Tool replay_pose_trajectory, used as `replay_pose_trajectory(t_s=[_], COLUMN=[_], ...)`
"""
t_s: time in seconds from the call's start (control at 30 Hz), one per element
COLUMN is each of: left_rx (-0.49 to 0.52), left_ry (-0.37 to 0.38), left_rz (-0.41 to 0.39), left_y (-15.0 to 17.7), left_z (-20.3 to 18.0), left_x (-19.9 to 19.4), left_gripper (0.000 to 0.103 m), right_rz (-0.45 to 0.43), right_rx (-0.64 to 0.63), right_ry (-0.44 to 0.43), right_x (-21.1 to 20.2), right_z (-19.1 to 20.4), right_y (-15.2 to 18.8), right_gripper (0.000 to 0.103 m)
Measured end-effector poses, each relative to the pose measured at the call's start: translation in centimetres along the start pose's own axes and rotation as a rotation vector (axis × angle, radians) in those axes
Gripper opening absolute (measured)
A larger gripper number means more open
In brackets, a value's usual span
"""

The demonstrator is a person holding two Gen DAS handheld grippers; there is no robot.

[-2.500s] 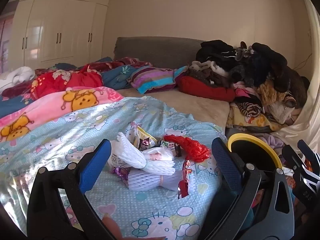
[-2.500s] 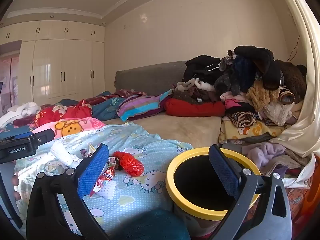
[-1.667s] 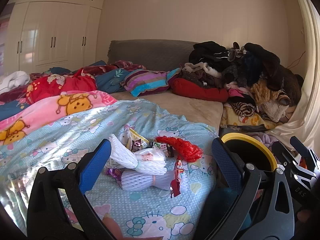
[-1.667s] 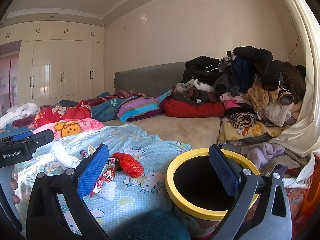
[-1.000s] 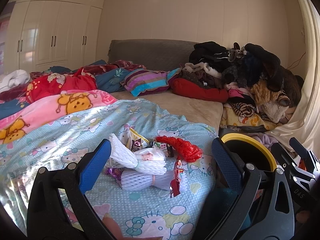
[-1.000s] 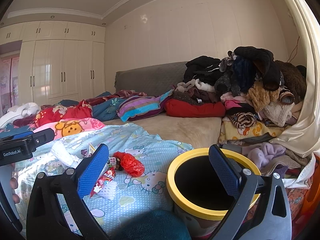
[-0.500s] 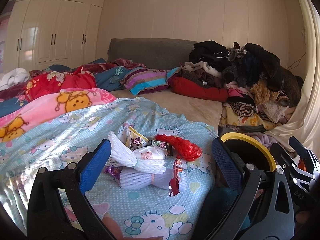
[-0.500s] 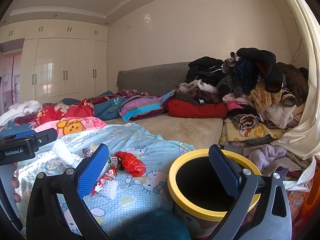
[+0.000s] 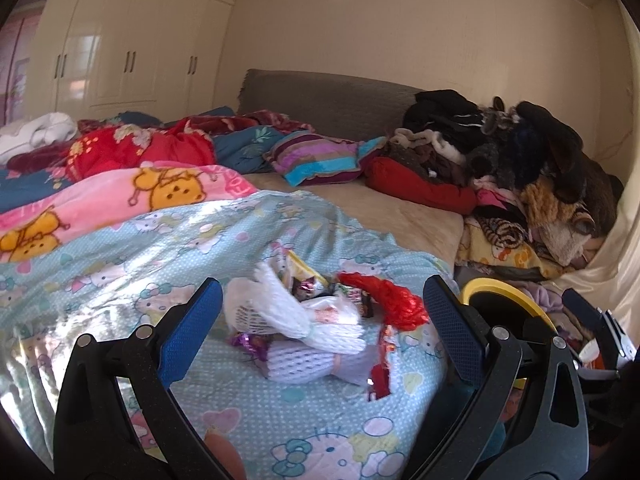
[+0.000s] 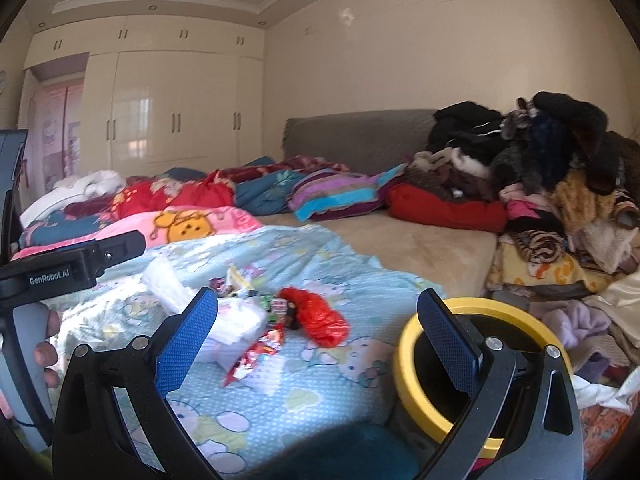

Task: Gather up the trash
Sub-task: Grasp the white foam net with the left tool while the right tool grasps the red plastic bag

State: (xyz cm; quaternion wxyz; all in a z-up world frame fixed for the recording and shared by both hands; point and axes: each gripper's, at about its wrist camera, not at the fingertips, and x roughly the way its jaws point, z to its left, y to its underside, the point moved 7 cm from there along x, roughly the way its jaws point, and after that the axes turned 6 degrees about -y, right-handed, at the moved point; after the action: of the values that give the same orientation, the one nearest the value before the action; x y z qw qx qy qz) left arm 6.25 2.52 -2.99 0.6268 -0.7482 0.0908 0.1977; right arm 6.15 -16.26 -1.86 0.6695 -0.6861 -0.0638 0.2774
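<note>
Left wrist view: the left gripper (image 9: 320,328) hangs just above the light blue cartoon blanket (image 9: 120,264) on the bed, its blue-padded fingers (image 9: 188,332) spread wide apart and holding nothing. Between them lies the pile of trash: white foam fruit nets (image 9: 308,328), a crumpled red plastic bag (image 9: 384,300), a red snack wrapper (image 9: 380,364) and some small candy wrappers (image 9: 248,342), all resting on the blanket. The bin with the yellow rim (image 9: 508,294) stands just to the right of the pile, beside the bed edge, partly hidden by the right finger.

In the right wrist view, the right gripper (image 10: 316,332) is also wide open and empty, with the bin (image 10: 404,344) close behind its right finger and the red bag (image 10: 320,316) left of the bin. A hand (image 10: 46,344) grips the other gripper's handle at the far left. Beyond the bin, a heap of clothes (image 10: 560,168) sits against the wall.
</note>
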Motion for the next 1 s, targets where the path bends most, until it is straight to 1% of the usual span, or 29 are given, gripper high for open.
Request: replay_pose_trajectory(t_s=[0.13,0.23,0.4,0.5,0.57,0.6,0.63,0.7,0.77,0.8,0.83,0.87,0.93,1.0], left_rx=[-0.037,-0.062,-0.083,-0.097,-0.107,-0.119,-0.143,-0.157,-0.107,-0.099,-0.106,-0.115,-0.119,-0.133], left_ry=[-0.039,-0.063,-0.087,-0.069,-0.057,-0.042,-0.008,0.040,0.022,0.022,0.034,0.044,0.039,0.052], left_rz=[0.005,0.009,0.035,0.069,0.093,0.108,0.113,0.111,0.127,0.140,0.161,0.179,0.198,0.210], left_y=[-0.5,-0.9,-1.1,-1.2,-1.2,-1.1,-1.1,-1.0,-0.5,-0.3,0.2,0.6,1.3,1.9], left_z=[2.1,3.7,5.3,5.8,5.9,5.8,5.7,5.0,4.1,3.8,3.5,3.4,3.3,3.3], left_x=[0.7,1.2,2.4,3.8,4.6,5.0,5.2,5.6,6.3,6.6,7.0,7.3,7.7,8.1], left_gripper=[0.092,0.092,0.092,0.092,0.092,0.092,0.092,0.092,0.092,0.092,0.092,0.092,0.092,0.091], right_rz=[0.032,0.040,0.085,0.118,0.158,0.173,0.190,0.227,0.246,0.269,0.299,0.326,0.376,0.423], right_rx=[-0.013,-0.011,0.025,0.050,0.067,0.075,0.085,0.095,0.093,0.086,0.078,0.073,0.064,0.075], right_ry=[-0.052,-0.071,-0.089,-0.079,-0.074,-0.071,-0.067,-0.064,-0.055,-0.055,-0.039,-0.042,-0.039,-0.040], right_x=[1.7,2.7,4.8,6.3,7.6,8.1,8.7,10.1,11.2,12.0,12.9,13.6,15.2,16.8], right_z=[1.3,1.8,1.6,0.7,-0.2,-0.5,-1.0,-1.9,-2.7,-3.0,-3.5,-3.7,-4.0,-4.4], right_y=[-0.2,-0.3,-0.4,-0.4,-0.3,-0.2,-0.1,0.1,0.3,0.6,1.1,1.5,2.4,3.4], right_gripper=[0.097,0.097,0.097,0.097,0.097,0.097,0.097,0.097,0.097,0.097,0.097,0.097,0.097,0.094])
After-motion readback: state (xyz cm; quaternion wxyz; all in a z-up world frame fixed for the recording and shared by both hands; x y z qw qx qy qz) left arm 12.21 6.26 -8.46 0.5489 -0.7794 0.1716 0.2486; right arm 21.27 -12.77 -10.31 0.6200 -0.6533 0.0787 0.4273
